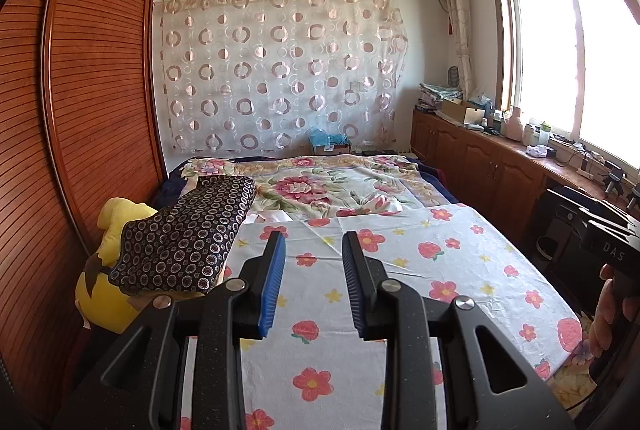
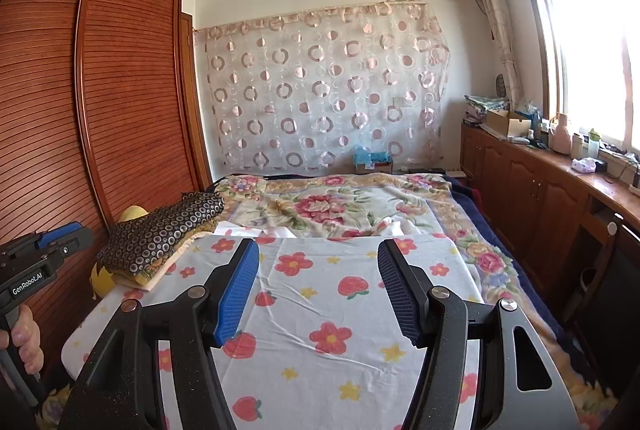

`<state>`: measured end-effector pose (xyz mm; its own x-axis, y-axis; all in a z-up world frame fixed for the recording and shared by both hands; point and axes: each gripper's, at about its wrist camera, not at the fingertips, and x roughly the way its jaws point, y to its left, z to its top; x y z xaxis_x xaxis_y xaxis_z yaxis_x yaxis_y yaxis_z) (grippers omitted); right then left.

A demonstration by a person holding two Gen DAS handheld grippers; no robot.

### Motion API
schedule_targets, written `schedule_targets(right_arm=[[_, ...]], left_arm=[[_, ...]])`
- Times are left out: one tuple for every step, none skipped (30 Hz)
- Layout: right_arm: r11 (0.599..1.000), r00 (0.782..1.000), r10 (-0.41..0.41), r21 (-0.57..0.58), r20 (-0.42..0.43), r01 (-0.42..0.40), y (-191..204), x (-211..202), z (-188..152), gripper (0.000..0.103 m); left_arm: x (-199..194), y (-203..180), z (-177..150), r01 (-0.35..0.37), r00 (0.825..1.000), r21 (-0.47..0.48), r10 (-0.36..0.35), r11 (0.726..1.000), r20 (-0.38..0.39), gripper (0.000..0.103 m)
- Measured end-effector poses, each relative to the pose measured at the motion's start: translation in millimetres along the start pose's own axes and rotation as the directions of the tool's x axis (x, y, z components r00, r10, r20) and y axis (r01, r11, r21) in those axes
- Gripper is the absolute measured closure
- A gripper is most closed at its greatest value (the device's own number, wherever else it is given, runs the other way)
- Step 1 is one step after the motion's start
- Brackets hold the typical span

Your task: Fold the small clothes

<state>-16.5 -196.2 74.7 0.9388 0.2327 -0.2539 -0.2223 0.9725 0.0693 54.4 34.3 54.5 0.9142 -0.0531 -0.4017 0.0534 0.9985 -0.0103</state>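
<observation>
A white cloth printed with red flowers and strawberries point(image 1: 400, 270) lies spread flat over the bed, also seen in the right wrist view point(image 2: 340, 310). A folded dark cloth with a ring pattern point(image 1: 188, 234) rests at the bed's left edge on a yellow plush toy point(image 1: 116, 226); the right wrist view shows this dark cloth point(image 2: 160, 230) too. My left gripper point(image 1: 314, 236) hovers above the white cloth, open, with nothing between its blue pads. My right gripper point(image 2: 318, 246) stands wider open over the same cloth, also empty.
A slatted wooden wardrobe point(image 1: 80, 89) runs close along the bed's left side. Low wooden cabinets point(image 1: 480, 157) with clutter on top line the right wall under the window. A floral blanket point(image 1: 320, 185) covers the far half of the bed. A hand point(image 2: 24, 338) holds the other tool.
</observation>
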Motion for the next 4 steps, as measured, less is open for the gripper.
schedule_targets(right_arm=[[1.0, 1.0, -0.001, 0.0, 0.001, 0.001, -0.5, -0.1, 0.3, 0.039], [1.0, 1.0, 0.003, 0.0, 0.0, -0.003, -1.5, 0.0, 0.3, 0.039], [1.0, 1.0, 0.001, 0.0, 0.0, -0.001, -1.3, 0.0, 0.2, 0.039], [1.0, 1.0, 0.0, 0.0, 0.001, 0.0, -1.9, 0.1, 0.8, 0.039]], left_arm=[[-0.7, -0.2, 1.0, 0.0, 1.0, 0.0, 0.0, 1.0, 0.001, 0.073], [-1.2, 0.9, 1.7, 0.0, 1.0, 0.0, 0.0, 1.0, 0.002, 0.073], [-0.7, -0.2, 0.9, 0.0, 1.0, -0.001, 0.0, 1.0, 0.001, 0.073], [-0.6, -0.2, 0.8, -0.001, 1.0, 0.0, 0.001, 1.0, 0.0, 0.073]])
